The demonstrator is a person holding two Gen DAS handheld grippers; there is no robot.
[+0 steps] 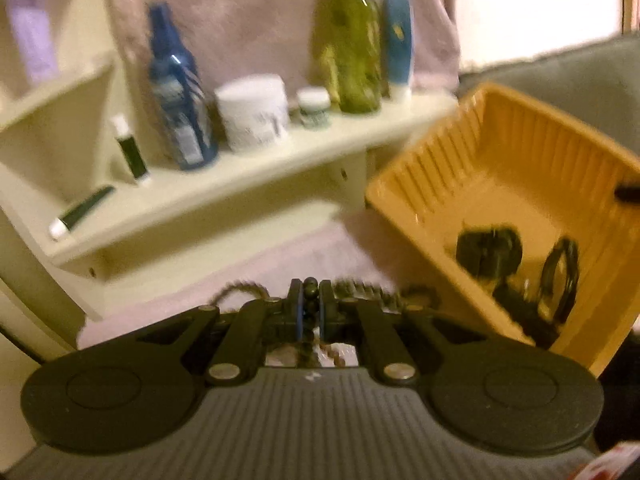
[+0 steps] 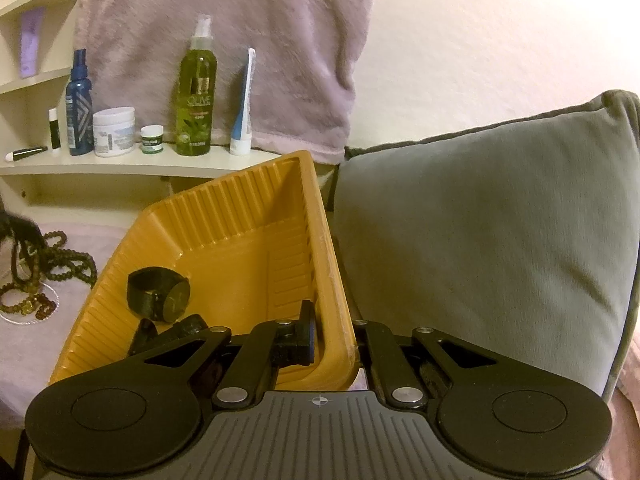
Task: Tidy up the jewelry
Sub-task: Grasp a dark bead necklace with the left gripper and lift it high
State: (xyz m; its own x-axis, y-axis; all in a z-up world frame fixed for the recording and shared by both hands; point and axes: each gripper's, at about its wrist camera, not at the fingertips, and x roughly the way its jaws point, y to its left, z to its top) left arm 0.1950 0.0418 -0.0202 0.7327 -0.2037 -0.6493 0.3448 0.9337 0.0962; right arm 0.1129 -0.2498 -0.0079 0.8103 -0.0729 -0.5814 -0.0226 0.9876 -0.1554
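Beads pinched on the left, tray steadied on the right

The left hand-held gripper (image 1: 309, 312) is clenched on a strand of the bead necklace (image 1: 309, 286), with the yellow tray (image 1: 500, 152) at its 2 o'clock. The right hand-held gripper (image 2: 334, 336) grasps the tray's wall, tilting it. A watch (image 2: 160, 295) and other dark pieces already lie inside; I judge the task partly done. Only the right view shows the heap of beads (image 2: 52, 268) left at 9 o'clock on the pink cloth (image 2: 48, 340).

Tray's (image 2: 256, 216) open top is easy to reach into. Pillow (image 2: 480, 220) crowds its right wall, and the shelf (image 2: 120, 166) blocks behind.
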